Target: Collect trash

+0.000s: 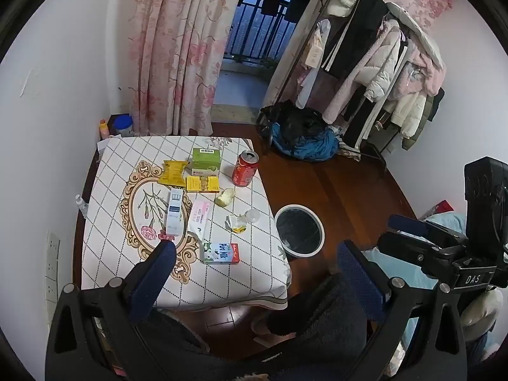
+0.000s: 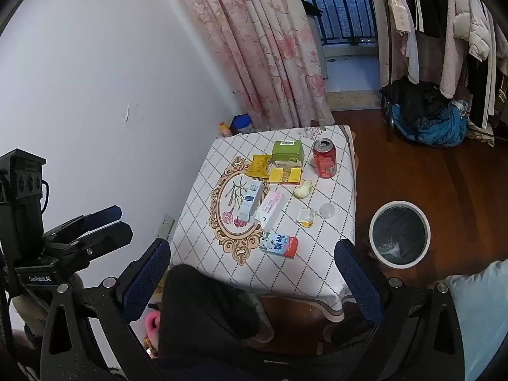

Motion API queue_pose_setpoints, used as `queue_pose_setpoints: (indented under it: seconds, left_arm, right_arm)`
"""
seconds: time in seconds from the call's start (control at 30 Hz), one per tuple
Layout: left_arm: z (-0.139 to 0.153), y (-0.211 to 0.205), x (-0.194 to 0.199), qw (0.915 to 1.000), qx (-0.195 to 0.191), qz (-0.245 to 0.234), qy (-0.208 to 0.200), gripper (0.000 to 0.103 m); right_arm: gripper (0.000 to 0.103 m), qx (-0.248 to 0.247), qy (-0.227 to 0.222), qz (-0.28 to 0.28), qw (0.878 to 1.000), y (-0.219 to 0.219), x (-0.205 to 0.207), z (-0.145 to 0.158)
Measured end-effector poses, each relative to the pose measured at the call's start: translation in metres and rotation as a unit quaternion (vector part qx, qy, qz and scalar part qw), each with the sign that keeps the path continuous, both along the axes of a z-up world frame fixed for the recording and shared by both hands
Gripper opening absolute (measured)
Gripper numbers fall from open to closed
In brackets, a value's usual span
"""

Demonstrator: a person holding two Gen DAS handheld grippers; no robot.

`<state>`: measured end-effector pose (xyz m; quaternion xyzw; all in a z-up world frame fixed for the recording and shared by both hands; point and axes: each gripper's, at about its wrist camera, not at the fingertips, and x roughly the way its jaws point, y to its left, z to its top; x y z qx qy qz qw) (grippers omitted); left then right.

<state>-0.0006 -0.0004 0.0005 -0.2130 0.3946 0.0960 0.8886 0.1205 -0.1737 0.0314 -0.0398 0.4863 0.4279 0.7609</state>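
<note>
Trash lies on a small table with a patterned cloth [image 1: 104, 254]: a red can [image 1: 245, 168], a green box [image 1: 205, 158], a yellow packet [image 1: 173, 173], a milk carton [image 1: 221, 253], a crumpled wrapper [image 1: 236, 222] and a food scrap [image 1: 225, 197]. A round bin [image 1: 299, 230] stands on the floor right of the table. My left gripper [image 1: 257, 263] hangs open above the table's near edge, holding nothing. The right gripper [image 2: 252, 254] is open and empty too, back from the milk carton [image 2: 278, 245] and the bin [image 2: 399, 234].
A white-blue box [image 1: 175, 211] and a pink box [image 1: 198, 219] lie mid-table. The wall is close on the left. A clothes rack [image 1: 374, 73] and a heap of clothes [image 1: 304, 136] stand beyond on the wooden floor. A person's dark-clad legs are below the grippers.
</note>
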Motion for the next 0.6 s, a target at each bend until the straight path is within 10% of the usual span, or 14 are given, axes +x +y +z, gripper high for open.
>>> queue_pose_setpoints:
  seconds: [0.6]
  left_arm:
    - [0.004, -0.005, 0.000, 0.9999, -0.013, -0.004, -0.002, 0.103]
  right_arm:
    - [0.103, -0.003, 0.000, 0.013, 1.000, 0.002, -0.001, 0.000]
